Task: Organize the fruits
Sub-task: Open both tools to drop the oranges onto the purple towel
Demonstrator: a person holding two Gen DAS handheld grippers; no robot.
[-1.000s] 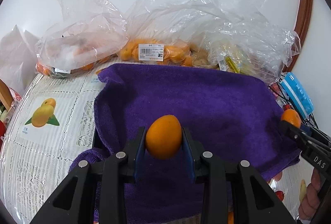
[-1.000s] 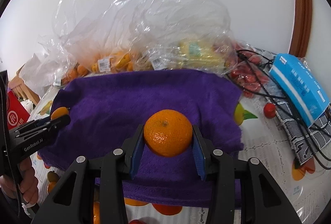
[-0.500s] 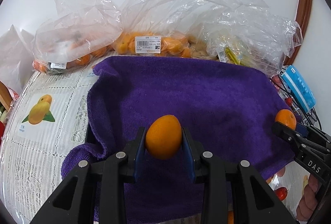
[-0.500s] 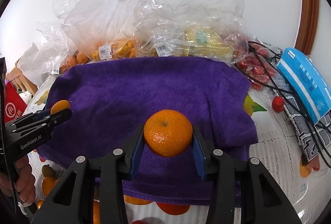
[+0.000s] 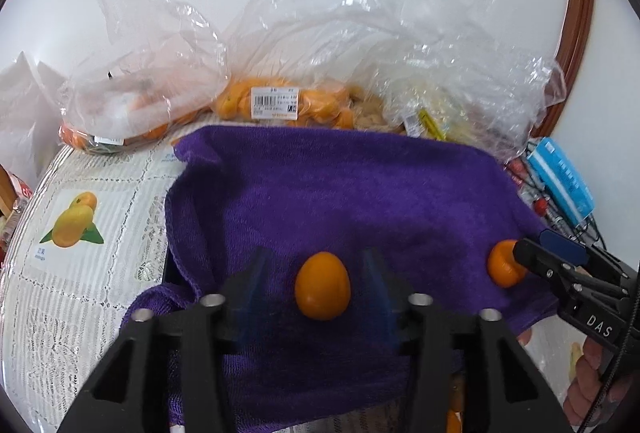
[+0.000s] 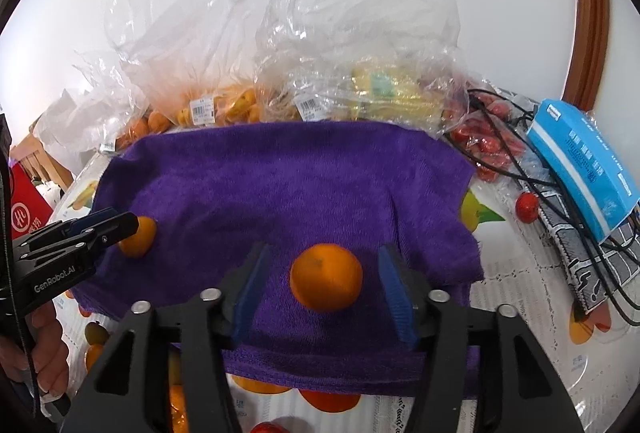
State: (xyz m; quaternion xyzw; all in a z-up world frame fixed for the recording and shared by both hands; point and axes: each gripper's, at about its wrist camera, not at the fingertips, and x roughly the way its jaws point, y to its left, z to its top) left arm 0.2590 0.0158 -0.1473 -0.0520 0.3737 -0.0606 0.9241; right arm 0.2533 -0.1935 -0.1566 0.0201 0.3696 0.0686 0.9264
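On the purple towel (image 5: 360, 193), two fruits are seen lying apart. An egg-shaped orange fruit (image 5: 322, 285) sits between the fingers of the left gripper (image 5: 320, 289); gaps are visible on both sides, so it is released, not clamped. The jaws have just been opening, with the fruit between them but untouched by the pads. A round mandarin (image 6: 326, 277) is placed likewise between the fingers of the right gripper (image 6: 326, 287), again with clear gaps each side; those jaws have just been opening too. The blue pads are motion-blurred in both views.

From the left wrist, the right gripper is seen at the towel's right edge with the mandarin at its tip. From the right wrist, the left gripper is seen at the towel's left edge beside its fruit. A hand (image 6: 44, 349) is visible on the left gripper's handle.

Behind the towel, clear plastic bags (image 5: 256, 101) of orange fruit with price labels are stacked against the wall. A blue box (image 6: 580, 169) and black cables (image 6: 520, 169) lie on the bench (image 5: 80, 273) to the right, near small red fruits (image 6: 484, 145). The bench is covered by a lace-pattern cloth with fruit prints.
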